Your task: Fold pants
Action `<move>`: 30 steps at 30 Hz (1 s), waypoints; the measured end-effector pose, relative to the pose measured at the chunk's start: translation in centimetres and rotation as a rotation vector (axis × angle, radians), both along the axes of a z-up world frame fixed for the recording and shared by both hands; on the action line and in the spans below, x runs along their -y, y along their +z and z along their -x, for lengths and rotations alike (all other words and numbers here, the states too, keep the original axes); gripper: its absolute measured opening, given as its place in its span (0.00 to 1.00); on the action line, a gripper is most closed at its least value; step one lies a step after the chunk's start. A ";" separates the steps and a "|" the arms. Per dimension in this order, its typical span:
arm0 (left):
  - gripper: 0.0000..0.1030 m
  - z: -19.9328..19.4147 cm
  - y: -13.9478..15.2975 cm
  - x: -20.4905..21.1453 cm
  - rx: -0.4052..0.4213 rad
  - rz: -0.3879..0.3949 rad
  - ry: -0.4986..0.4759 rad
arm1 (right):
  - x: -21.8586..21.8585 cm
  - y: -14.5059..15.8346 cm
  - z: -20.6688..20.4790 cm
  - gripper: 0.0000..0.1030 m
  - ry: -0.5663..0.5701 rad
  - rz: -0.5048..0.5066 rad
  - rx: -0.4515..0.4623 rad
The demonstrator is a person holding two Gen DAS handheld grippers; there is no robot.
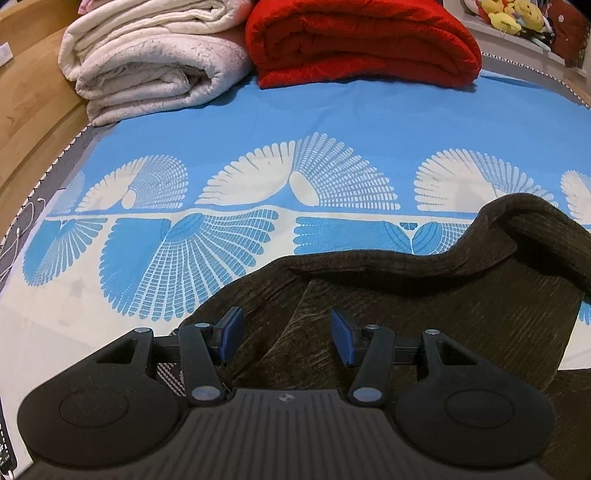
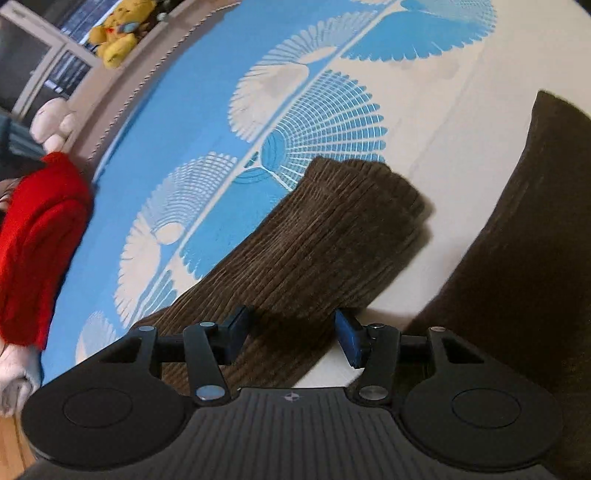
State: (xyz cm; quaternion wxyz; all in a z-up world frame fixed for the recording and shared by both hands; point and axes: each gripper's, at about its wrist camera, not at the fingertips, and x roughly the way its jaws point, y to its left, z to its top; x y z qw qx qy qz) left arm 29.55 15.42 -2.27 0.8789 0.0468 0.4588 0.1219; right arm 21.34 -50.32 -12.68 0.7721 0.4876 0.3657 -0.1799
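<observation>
Left wrist view first: the left gripper [image 1: 284, 334] hangs over the dark brown ribbed pants [image 1: 424, 295], its blue pads spread apart and pressing on nothing, cloth lying loose beneath the gap. The pants sprawl across the near right part of the bed, one long band of fabric curling up and away toward the right edge. Under them lies the blue and white bedsheet [image 1: 332, 122] with its fan-shaped print. At the far end, a folded white blanket [image 1: 155, 62] sits just beside a folded red blanket [image 1: 362, 40], the two touching. Yellow plush toys [image 1: 513, 16] crowd a ledge beyond the bed. Over to the right wrist view, tilted and a little blurred: the right gripper [image 2: 293, 336] is released too, jaws parted, nothing clamped. A pant leg [image 2: 314, 236] stretches out ahead of it across the sheet, its squared end lying flat, and another dark fold of the pants rises at the right edge.
</observation>
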 end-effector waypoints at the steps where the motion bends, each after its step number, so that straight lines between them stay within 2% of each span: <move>1: 0.56 -0.1 0.0 0.0 0.001 -0.006 -0.001 | -0.1 -0.3 -0.1 0.40 -0.031 0.006 -0.008; 3: 0.56 -0.4 0.0 -0.2 0.008 -0.017 0.000 | -0.4 -0.4 -0.6 0.19 -0.083 0.026 -0.007; 4: 0.56 -0.5 0.0 -0.3 0.011 -0.022 0.003 | -0.6 0.3 -0.7 0.16 -0.107 0.047 -0.001; 8: 0.56 -1.1 0.2 -1.0 0.025 -0.032 0.013 | -1.0 5.2 -0.4 0.15 -0.205 0.104 0.068; 12: 0.56 -1.9 0.7 -1.6 0.051 -0.028 0.016 | -0.3 13.0 0.3 0.15 -0.277 0.159 0.279; 14: 0.56 -2.3 0.8 -1.7 0.058 -0.022 0.019 | 0.4 16.0 0.1 0.15 -0.320 0.257 0.362; 16: 0.56 -2.7 0.8 -1.7 0.060 -0.014 0.013 | 1.2 16.9 -1.0 0.21 -0.338 0.392 0.404; 17: 0.56 -2.8 0.7 -1.7 0.057 -0.017 0.010 | 2.0 16.2 -2.2 0.25 -0.325 0.444 0.382; 18: 0.56 -2.9 0.6 -1.7 0.056 -0.021 0.009 | 2.9 15.1 -3.2 0.35 -0.319 0.468 0.320; 19: 0.56 -3.0 0.6 -1.7 0.054 -0.023 0.011 | 3.7 13.5 -4.0 0.39 -0.319 0.458 0.243; 22: 0.56 -3.1 0.4 -2.0 0.049 -0.014 0.025 | 5.0 8.0 -4.2 0.39 -0.298 0.340 0.094; 25: 0.56 -3.2 0.2 -1.9 0.042 -0.017 0.027 | 5.6 3.9 -3.8 0.39 -0.286 0.238 -0.018; 30: 0.56 -3.3 -0.3 -1.5 0.022 -0.032 0.023 | 4.6 0.2 -2.4 0.41 -0.301 0.121 -0.110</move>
